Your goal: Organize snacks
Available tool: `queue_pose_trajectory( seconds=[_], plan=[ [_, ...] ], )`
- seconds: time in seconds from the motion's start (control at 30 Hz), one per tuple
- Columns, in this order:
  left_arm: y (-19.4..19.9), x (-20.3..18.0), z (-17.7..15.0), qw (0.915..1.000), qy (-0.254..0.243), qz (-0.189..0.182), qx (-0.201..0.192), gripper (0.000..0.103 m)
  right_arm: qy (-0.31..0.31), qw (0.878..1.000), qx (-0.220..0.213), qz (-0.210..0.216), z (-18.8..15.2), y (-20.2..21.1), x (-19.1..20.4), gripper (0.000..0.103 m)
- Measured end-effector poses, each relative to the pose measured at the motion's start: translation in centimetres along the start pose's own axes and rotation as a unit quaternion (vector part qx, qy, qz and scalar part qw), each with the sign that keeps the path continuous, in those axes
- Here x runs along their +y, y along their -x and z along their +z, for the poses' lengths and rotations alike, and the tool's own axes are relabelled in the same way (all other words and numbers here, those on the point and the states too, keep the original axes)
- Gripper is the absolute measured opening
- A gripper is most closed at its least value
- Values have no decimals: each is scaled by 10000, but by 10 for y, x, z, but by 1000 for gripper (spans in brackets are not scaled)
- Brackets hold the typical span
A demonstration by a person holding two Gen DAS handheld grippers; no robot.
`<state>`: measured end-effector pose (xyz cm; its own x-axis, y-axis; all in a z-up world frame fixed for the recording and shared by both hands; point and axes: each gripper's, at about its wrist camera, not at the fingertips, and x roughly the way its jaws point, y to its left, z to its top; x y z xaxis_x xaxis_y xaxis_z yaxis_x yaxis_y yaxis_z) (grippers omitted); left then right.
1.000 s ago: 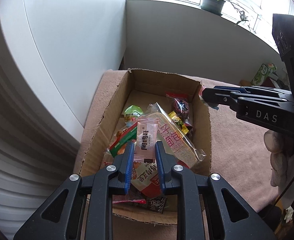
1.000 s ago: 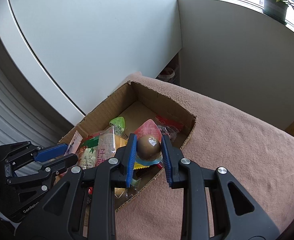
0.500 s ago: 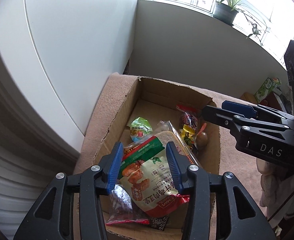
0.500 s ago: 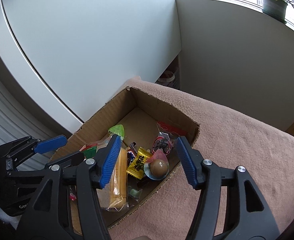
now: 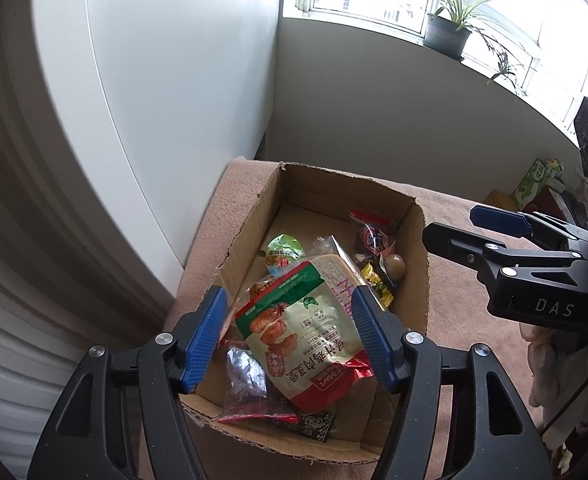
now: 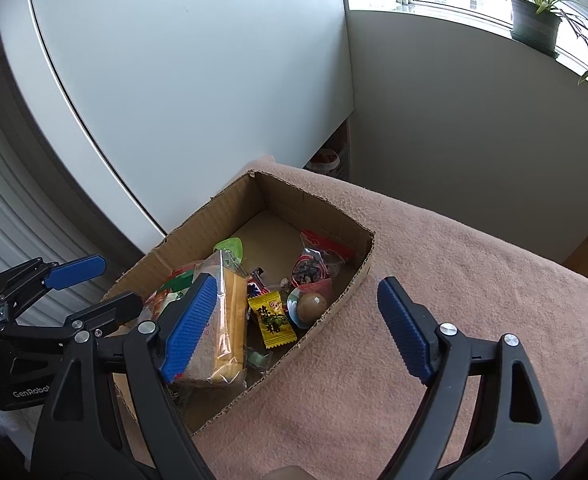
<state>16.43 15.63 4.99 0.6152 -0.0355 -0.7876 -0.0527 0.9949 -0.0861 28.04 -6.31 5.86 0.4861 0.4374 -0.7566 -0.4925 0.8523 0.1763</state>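
With both deposits made, left gripper [image 5: 289, 336] and right gripper [image 6: 298, 330] hover released, jaws just opened, nothing between; snacks [image 5: 314, 320] lie in cardboard box [image 5: 249, 232]. Next: withdraw toward six o'clock.

I see a brown cardboard box [image 5: 412, 216] on a pinkish-tan cloth [image 6: 474, 280]. My gripper pads [image 6: 404, 330] are blue with ribbed faces; the frames are black. Inside the box: a beige pouch [image 5: 314, 328] with green top and red bottom, a yellow candy [image 6: 273, 320] with green print, a brown egg [image 6: 312, 306], a green packet [image 5: 283, 250].
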Motion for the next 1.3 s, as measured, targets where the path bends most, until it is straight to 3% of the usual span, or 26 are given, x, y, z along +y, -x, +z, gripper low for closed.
queue_pose_trajectory(
  seconds=[0.1, 0.47, 0.57, 0.8, 1.07, 1.13, 1.3],
  plan=[
    [8, -4, -5, 10000, -21, 47, -84, 71, 34, 10000, -48, -43, -9, 8, 1, 85],
    [60, -24, -39, 9971, -32, 227, -725, 73, 167, 9982, -546, -208, -46, 57, 11, 86],
    [72, -29, -52, 9951, 18, 286, -945, 76, 205, 9960, -799, -329, -65, 74, 15, 96],
    [97, -38, -87, 9886, 100, 570, -1387, 79, 302, 9903, -1167, -694, -109, 99, 23, 97],
    [114, -38, -122, 9819, 392, 905, -1618, 79, 426, 9833, -1391, -1097, -152, 131, 39, 97],
    [117, -38, -128, 9811, 433, 915, -1647, 79, 409, 9823, -1448, -1116, -160, 139, 44, 103],
    [127, -37, -137, 9800, 571, 888, -1689, 79, 329, 9808, -1600, -1068, -169, 153, 53, 103]
  ],
)
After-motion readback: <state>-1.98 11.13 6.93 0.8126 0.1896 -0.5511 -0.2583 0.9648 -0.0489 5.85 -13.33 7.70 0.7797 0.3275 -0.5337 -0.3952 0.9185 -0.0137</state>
